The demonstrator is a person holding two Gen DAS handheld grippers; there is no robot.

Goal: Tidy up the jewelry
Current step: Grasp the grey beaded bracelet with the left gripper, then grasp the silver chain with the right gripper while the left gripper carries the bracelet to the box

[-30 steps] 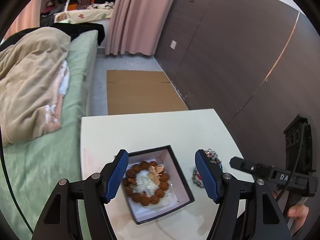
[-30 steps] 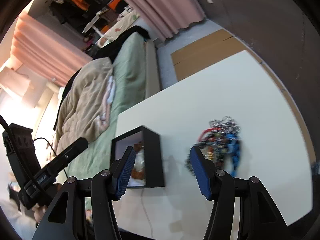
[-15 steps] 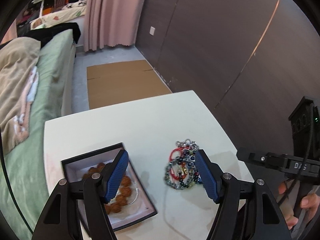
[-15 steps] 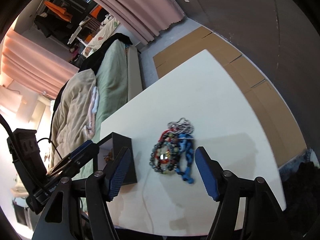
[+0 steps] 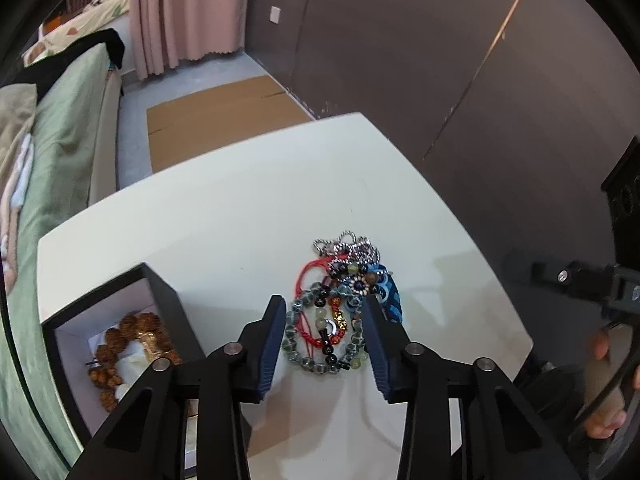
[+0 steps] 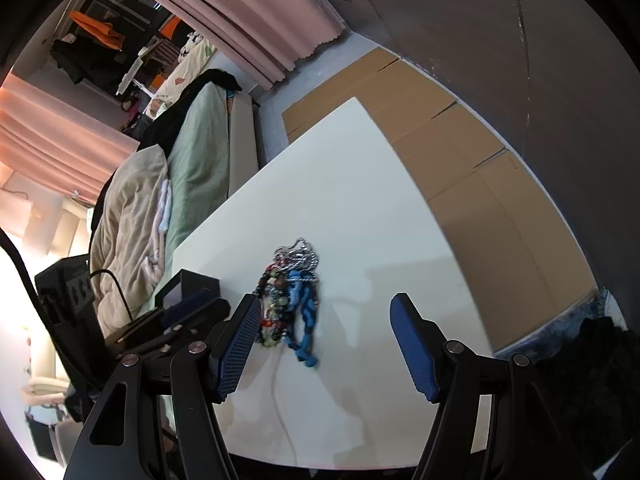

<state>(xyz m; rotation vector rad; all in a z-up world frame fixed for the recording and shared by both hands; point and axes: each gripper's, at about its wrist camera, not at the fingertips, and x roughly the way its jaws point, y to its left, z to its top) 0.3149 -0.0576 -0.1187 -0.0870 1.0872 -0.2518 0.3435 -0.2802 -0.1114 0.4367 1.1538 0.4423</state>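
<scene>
Left claw [image 5: 325, 324] is angled down over the white rectangular desk [image 5: 248, 216], its blue-padded jaws closing with the tangled pile of beaded bracelets, red cord and silver chain [image 5: 340, 300] between them; pads not yet pressing on it. Right claw [image 6: 324, 340] hovers with jaws wide apart, nothing between them, the same pile just ahead of its left pad. Black square jewelry box with white lining [image 5: 100, 320] sits left of the pile on the desk, holding a brown wooden bead bracelet [image 5: 128, 350]. A hand [image 5: 608, 396] grips the other tool at the right edge. Beyond the desk: flattened brown cardboard sheets [image 5: 216, 120] on the floor, green-sheeted bed [image 5: 68, 128], pink curtain [image 5: 188, 12], dark wall panels [image 5: 400, 60].
</scene>
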